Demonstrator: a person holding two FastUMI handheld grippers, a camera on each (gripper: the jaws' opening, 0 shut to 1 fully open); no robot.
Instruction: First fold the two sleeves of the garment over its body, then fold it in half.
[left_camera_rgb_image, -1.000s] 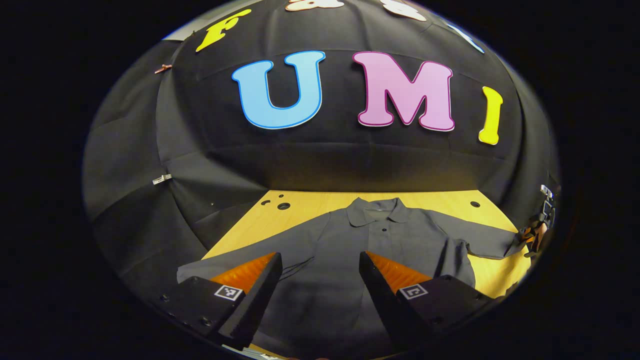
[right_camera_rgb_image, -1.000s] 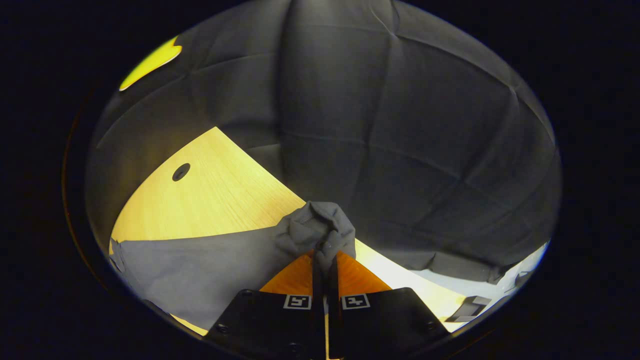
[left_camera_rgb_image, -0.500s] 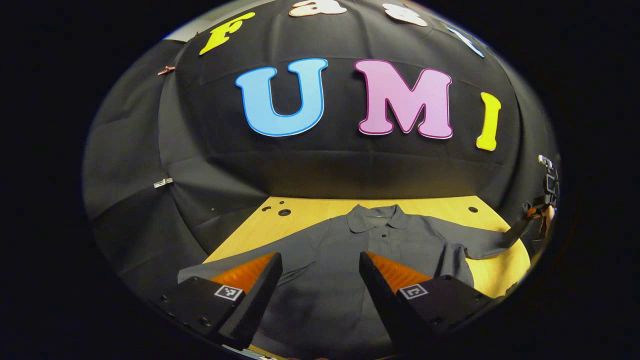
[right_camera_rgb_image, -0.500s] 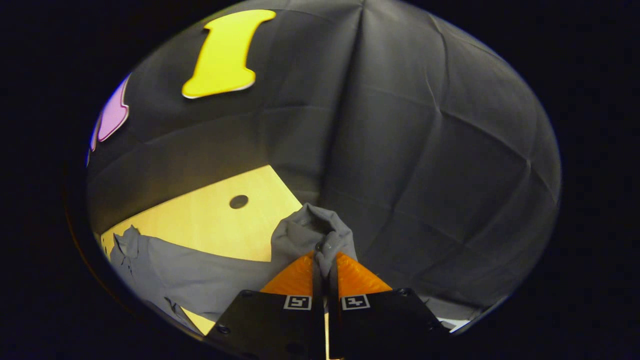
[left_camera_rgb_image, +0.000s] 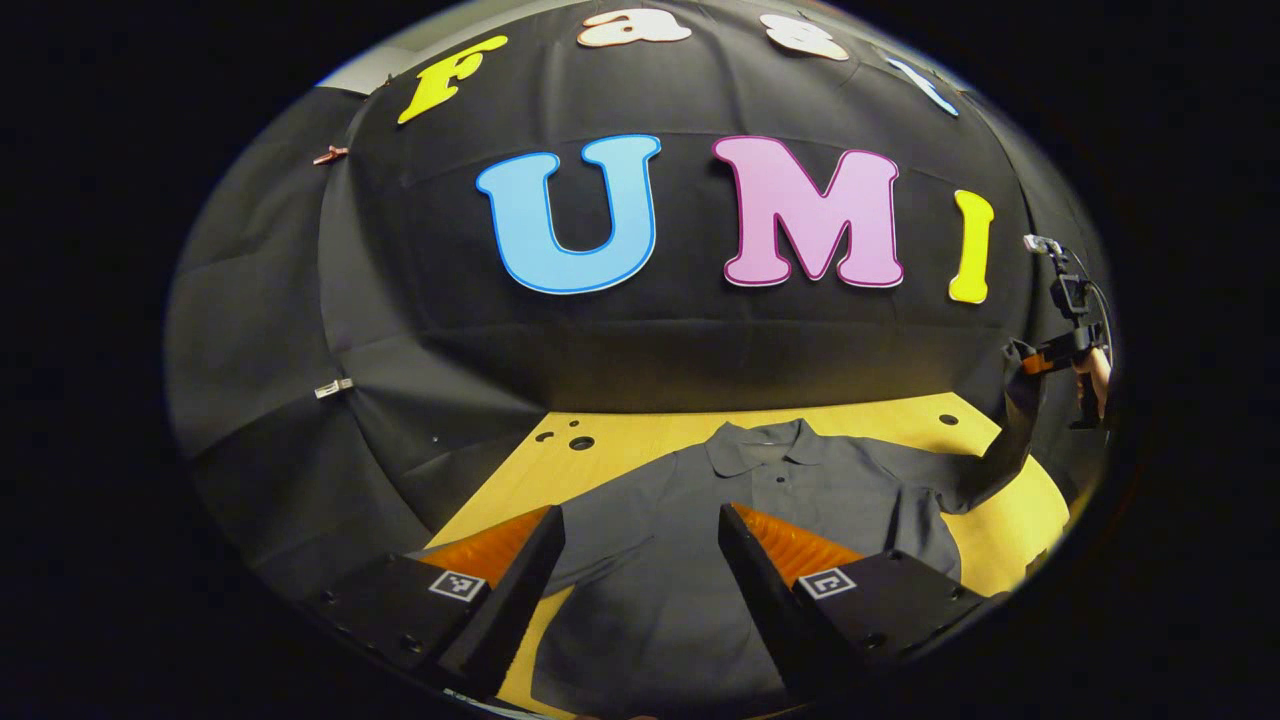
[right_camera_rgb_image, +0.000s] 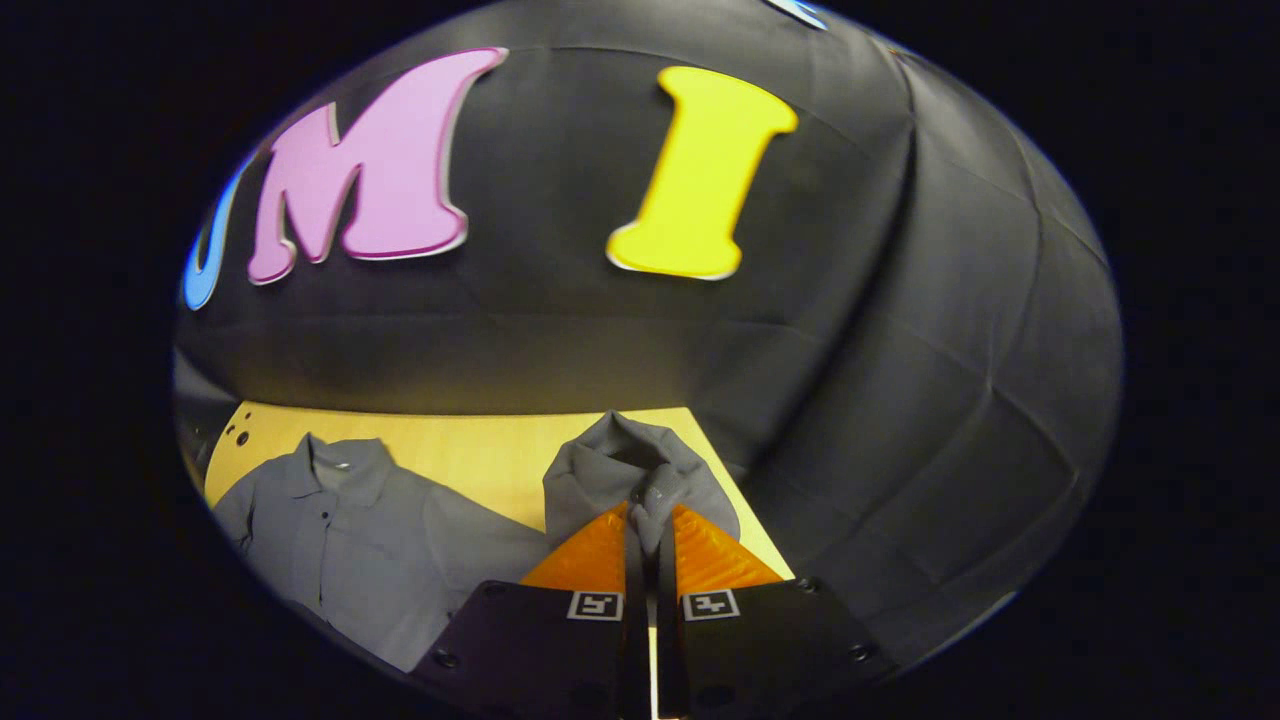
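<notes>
On the surface (left_camera_rgb_image: 620, 435), grey shirt (left_camera_rgb_image: 700, 520) lies flat, collar toward the far edge. Right gripper (right_camera_rgb_image: 647, 520) is clamped on the cuff of one sleeve (right_camera_rgb_image: 630, 470), which hangs lifted off the surface past its right edge. Left gripper (left_camera_rgb_image: 640, 540) has its fingers spread wide, above the near part of the shirt, holding nothing.

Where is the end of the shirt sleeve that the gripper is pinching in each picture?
Left gripper view: the lifted cuff of the dark grey shirt's sleeve is at the far right edge, raised above the wooden table, held by the right gripper.
Right gripper view: the cuff is bunched at bottom centre, just above the shut orange fingers.
Shared landmark: the shirt's collar.
</notes>
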